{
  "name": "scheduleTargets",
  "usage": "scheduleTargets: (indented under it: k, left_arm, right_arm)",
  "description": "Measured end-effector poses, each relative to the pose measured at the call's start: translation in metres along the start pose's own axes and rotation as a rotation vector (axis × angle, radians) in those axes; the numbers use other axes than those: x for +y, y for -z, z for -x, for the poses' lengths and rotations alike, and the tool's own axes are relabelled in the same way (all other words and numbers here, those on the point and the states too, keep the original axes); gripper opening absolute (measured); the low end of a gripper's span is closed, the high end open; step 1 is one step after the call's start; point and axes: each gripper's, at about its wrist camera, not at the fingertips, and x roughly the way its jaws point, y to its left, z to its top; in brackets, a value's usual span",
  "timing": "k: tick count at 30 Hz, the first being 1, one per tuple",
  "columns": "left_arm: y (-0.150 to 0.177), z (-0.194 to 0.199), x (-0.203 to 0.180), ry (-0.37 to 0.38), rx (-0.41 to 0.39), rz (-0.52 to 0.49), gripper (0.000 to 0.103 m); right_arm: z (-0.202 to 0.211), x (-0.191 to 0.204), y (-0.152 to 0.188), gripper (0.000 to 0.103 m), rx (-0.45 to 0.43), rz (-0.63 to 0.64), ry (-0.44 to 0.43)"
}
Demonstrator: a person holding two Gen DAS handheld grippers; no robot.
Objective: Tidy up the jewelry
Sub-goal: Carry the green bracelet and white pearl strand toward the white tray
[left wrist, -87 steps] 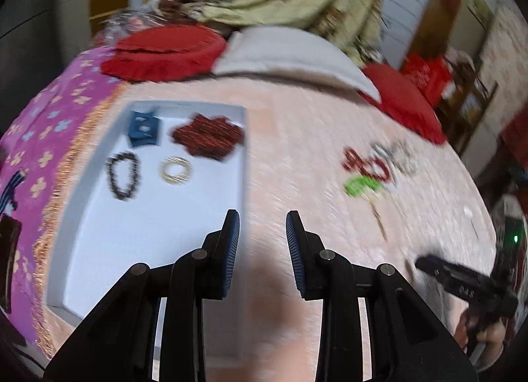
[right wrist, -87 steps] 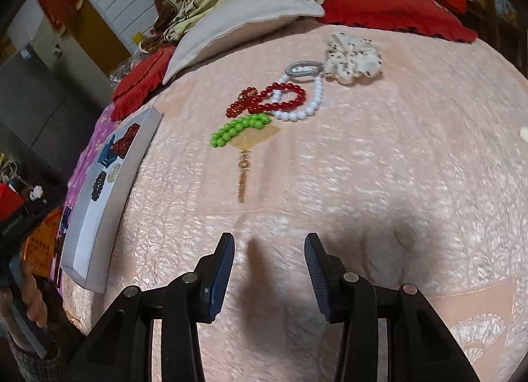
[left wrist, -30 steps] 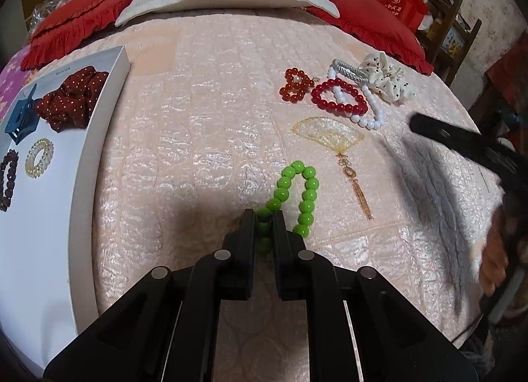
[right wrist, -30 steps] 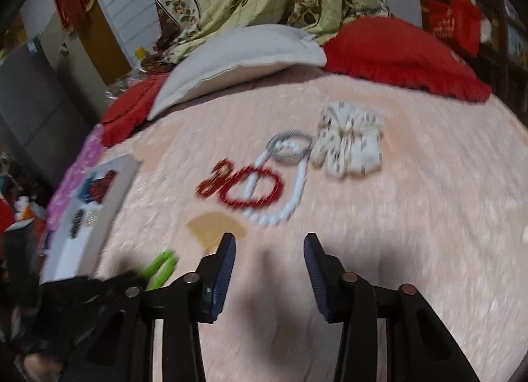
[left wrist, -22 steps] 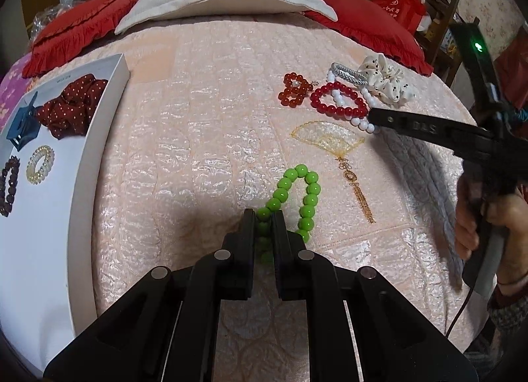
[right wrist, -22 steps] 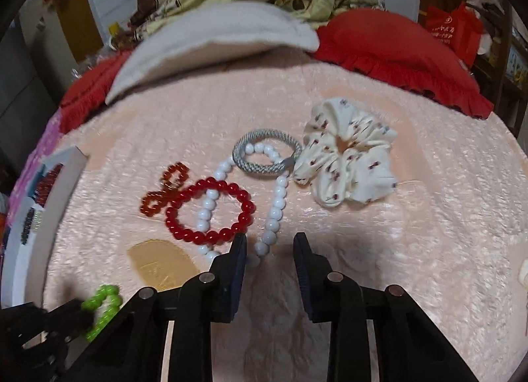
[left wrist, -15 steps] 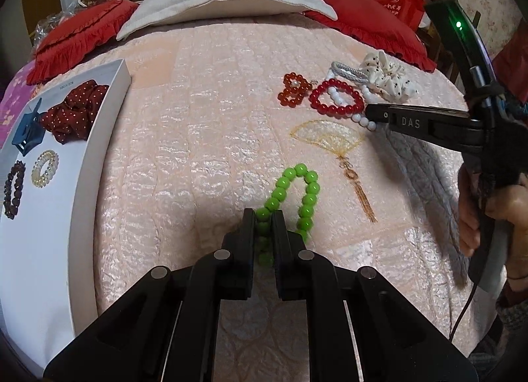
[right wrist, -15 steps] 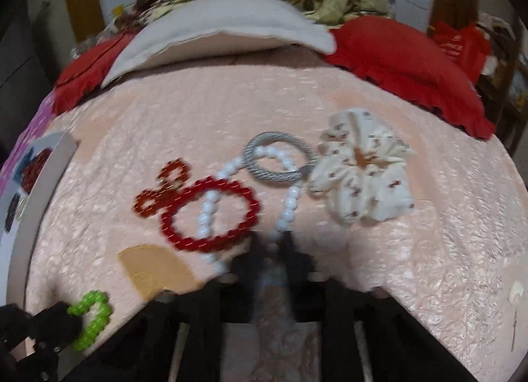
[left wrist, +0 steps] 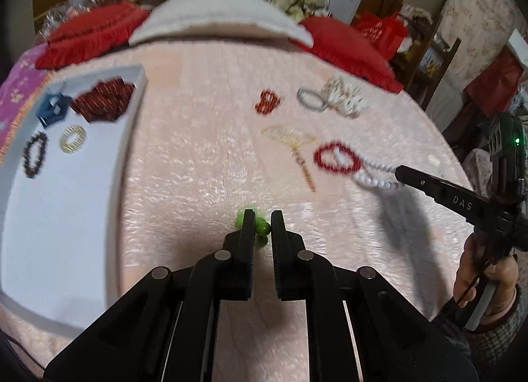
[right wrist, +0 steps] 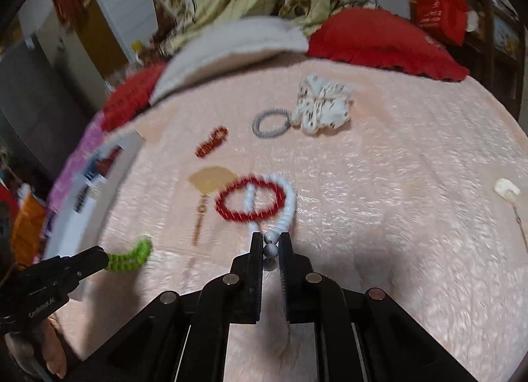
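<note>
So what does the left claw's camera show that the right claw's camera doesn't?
Only the left wrist view lays the white tray open: a dark bead bracelet, a pale ring, a blue clip and a dark red scrunchie rest in it. Only the right wrist view shows the small pale object lying far right on the bedspread. Both share the green bead bracelet pinched in the left claw, the white bead strand pinched in the right claw, the red bead bracelet, grey ring and cream scrunchie.
</note>
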Motion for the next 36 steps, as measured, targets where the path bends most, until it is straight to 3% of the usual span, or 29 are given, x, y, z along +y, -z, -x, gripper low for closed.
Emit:
scheduleTargets:
  k: [9,16,25,36]
  left_arm:
    - [-0.001,0.069,0.001,0.019,-0.107,0.021,0.008]
    - [0.001,0.092,0.018,0.023,-0.151,0.054,0.008]
    - [0.007,0.102,0.064,-0.020,-0.166,0.157,0.008]
    - [0.015,0.100,0.138,-0.106,-0.156,0.297,0.008]
  right_arm:
    - [0.062,0.027,-0.004,0.008,-0.123,-0.003,-0.095]
    - [0.096,0.056,-0.005,0.008,-0.166,0.029,-0.163]
    - [0.102,0.098,-0.005,0.008,-0.160,0.127,-0.189]
    - [0.077,0.161,-0.016,0.008,-0.105,0.249,-0.225]
